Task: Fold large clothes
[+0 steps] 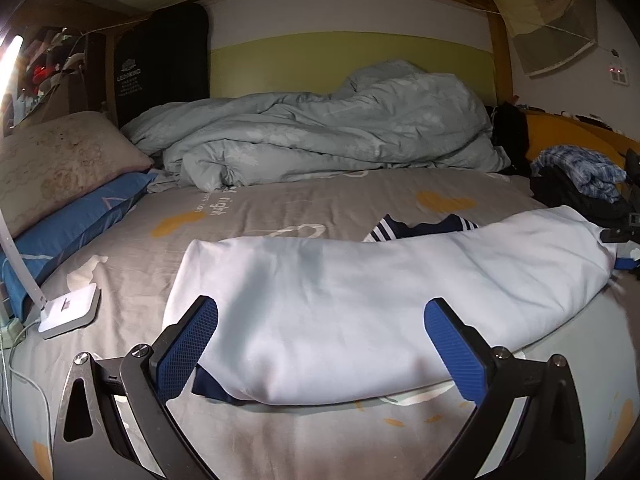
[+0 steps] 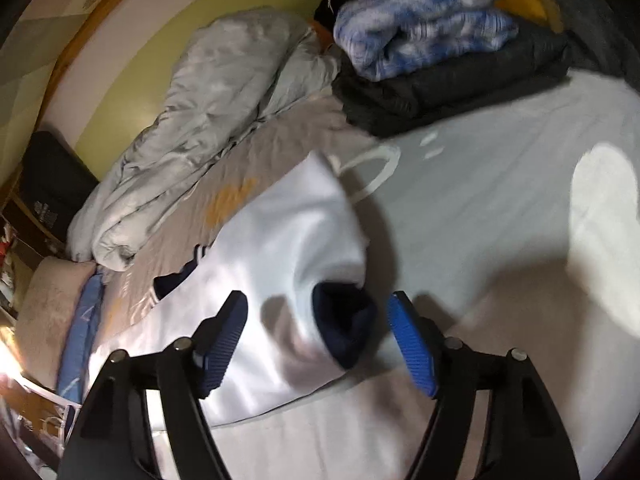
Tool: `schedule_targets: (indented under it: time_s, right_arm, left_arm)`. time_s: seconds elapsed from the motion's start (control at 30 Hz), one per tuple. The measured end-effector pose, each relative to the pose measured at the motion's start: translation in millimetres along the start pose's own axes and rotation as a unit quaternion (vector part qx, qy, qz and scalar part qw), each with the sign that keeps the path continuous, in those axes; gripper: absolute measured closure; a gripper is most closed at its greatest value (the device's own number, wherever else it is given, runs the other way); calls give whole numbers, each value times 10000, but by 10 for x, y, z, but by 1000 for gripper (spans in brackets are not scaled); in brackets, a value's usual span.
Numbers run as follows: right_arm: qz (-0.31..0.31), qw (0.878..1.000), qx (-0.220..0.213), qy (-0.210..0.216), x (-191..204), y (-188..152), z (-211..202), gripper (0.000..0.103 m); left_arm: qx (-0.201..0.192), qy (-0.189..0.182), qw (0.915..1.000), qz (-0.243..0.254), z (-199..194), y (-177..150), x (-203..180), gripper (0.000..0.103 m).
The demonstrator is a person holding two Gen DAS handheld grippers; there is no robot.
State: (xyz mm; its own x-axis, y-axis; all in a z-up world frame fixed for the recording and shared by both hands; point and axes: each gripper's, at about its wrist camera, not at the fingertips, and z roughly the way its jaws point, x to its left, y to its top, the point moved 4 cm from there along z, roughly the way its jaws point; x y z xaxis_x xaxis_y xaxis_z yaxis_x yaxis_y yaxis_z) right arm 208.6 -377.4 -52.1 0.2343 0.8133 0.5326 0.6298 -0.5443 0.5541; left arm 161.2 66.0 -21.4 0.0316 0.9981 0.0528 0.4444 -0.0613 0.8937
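I see the white garment (image 1: 360,296) lying in a long folded band across the grey bed sheet (image 1: 280,208), its navy, white-striped trim (image 1: 420,228) peeking out along the far edge. In the right wrist view the same garment (image 2: 280,240) ends in a navy cuff (image 2: 344,320), which sits on the sheet between my right fingers.

My left hand-held gripper (image 1: 320,344) stands released at the garment's near edge, its blue pads spread wide with the white cloth lying between them and not pinched. My right hand-held gripper (image 2: 316,344) is also released, jaws apart at the garment's cuff end; the pads stand clear of the fabric on both sides. That view is blurred, so finer contact I cannot tell.

Beyond the garment, a rumpled pale grey duvet (image 1: 340,128) is heaped against the green headboard wall. Left of the garment lie a beige pillow (image 1: 60,160) on top of a blue pillow (image 1: 80,224), and a white lamp base (image 1: 70,310) nearer to me. Right of the garment sits a stack of folded clothes (image 2: 436,52), blue-and-white plaid on top of dark items.
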Motion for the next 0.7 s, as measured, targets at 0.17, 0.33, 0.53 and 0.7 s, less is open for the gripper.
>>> schedule_targets:
  time_s: [0.17, 0.33, 0.53, 0.7]
  right_arm:
    - [373, 9982, 403, 241, -127, -81, 251, 33]
    - [382, 9980, 355, 348, -135, -100, 268, 33]
    - [740, 9955, 265, 528, -242, -120, 249, 42]
    - [836, 9940, 238, 667, -248, -131, 258, 51]
  left_arm:
    - [275, -891, 9956, -53, 60, 8, -228, 54]
    - [719, -1874, 9792, -282, 214, 180, -853, 77]
    - [1090, -2648, 9574, -374, 549, 475, -1892, 81]
    - [2220, -2321, 9462, -399, 1222, 327, -2460, 85]
